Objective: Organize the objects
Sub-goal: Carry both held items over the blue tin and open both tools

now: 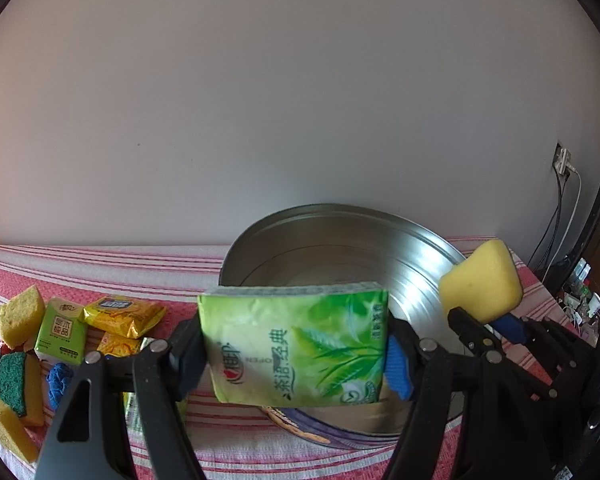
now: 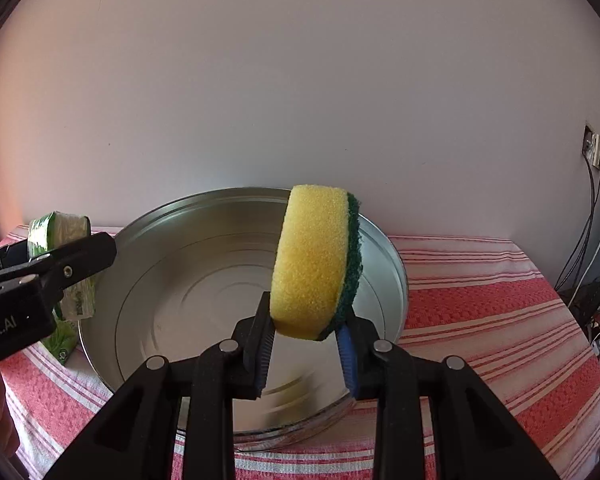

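While both hover over the tray point(image 2: 396, 276) — left hand-held gripper point(image 1: 296, 354) clamps tissue pack point(image 1: 300, 344), right hand-held gripper point(image 2: 306, 350) sponge point(image 2: 314, 264).

Between my two sets of fingers and the tabletop I count four sponges point(image 1: 482, 280), three green tissue packs point(image 1: 300, 344), two yellow foil packets point(image 1: 124, 316), one blue scrubber point(image 1: 59, 380) and one round metal tray point(image 1: 332, 236).

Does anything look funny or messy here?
A little. On the striped cloth, the loose sponges and packets lie jumbled at the left. The metal pan is empty; a tissue pack and a sponge are held above it. Nothing spilled or broken.
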